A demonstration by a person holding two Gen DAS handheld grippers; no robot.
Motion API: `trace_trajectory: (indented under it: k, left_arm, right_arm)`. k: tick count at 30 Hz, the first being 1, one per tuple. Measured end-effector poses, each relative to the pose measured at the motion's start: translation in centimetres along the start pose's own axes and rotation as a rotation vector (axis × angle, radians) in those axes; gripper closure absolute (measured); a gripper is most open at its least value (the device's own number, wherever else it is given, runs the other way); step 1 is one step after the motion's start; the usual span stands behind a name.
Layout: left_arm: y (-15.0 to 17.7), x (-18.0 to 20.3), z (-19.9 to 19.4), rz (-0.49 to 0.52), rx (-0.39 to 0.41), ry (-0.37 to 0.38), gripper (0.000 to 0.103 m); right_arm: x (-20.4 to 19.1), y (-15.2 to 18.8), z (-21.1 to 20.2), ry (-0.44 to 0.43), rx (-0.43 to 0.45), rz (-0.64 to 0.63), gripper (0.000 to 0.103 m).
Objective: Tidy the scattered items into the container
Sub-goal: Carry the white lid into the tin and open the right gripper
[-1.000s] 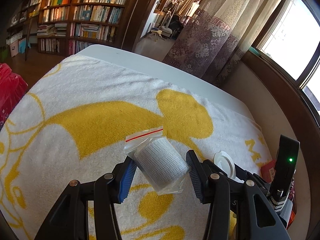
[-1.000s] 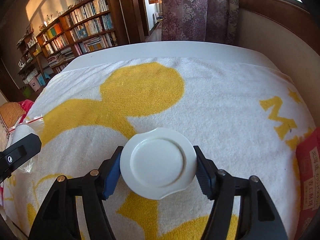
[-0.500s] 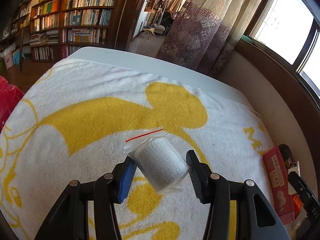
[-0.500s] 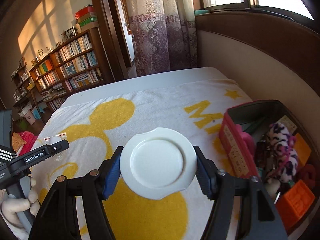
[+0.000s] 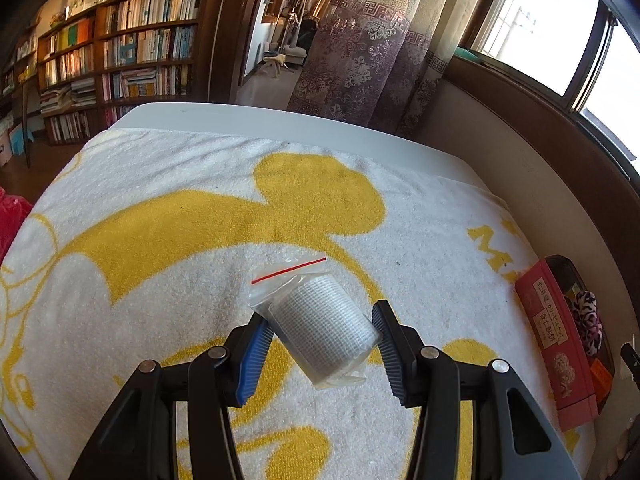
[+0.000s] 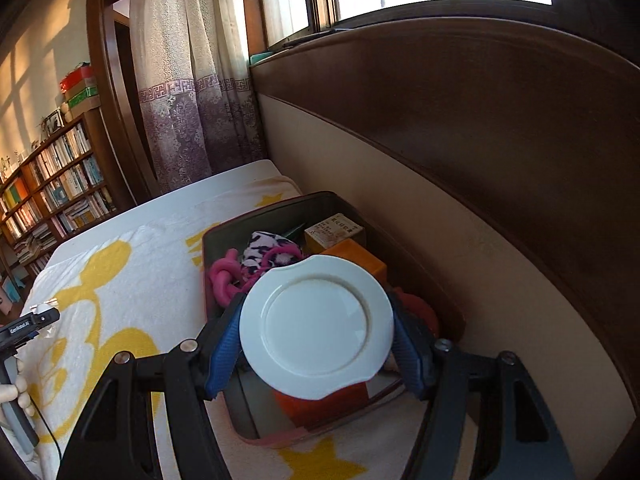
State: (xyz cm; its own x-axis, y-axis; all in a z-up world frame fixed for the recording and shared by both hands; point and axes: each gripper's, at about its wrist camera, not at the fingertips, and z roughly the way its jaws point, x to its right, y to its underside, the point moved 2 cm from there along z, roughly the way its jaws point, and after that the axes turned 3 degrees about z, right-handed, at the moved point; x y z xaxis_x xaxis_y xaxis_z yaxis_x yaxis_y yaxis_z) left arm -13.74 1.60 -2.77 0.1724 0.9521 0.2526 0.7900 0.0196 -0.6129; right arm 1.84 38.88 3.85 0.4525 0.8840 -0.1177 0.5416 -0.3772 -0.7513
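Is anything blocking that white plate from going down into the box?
No lid or barrier shows. The white plate hangs over the open box, but the orange block and spotted fabric already crowd the space beneath.

Container (image 6: pixel 412 264) seemingly crowded; towel (image 5: pixel 160 280) clear

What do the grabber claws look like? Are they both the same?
Nearly the same. Each is black plastic, with angular arms joined by silver rivets. The left gripper has one blue ribbed pad and one dark ribbed pad; both pads on the right gripper look blue. White letters mark the left gripper's black body, and the hand holding it wears a pale glove.
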Motion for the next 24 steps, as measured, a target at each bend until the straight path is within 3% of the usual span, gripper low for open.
trace_trajectory:
  k: [6,12,19,24]
  left_arm:
    - [0.2,0.2,0.1,0.01,-0.005,0.004,0.051]
    - [0.2,0.4,0.1,0.017,-0.007,0.009,0.051]
    - [0.4,1.9,-0.6,0.053,0.009,0.026,0.051]
    - [1.0,4.6,-1.0,0.095,-0.02,0.107,0.051]
  right_arm:
    - [-1.3,0.7,4.8,-0.006,-0.084,-0.055,0.033]
    - [-1.4,0.5,6.7,0.014,-0.111,-0.069,0.032]
    - [0.0,1.4,3.3,0.011,-0.016,-0.075,0.031]
    - [1.4,2.4,-0.2,0.015,0.059,-0.071,0.029]
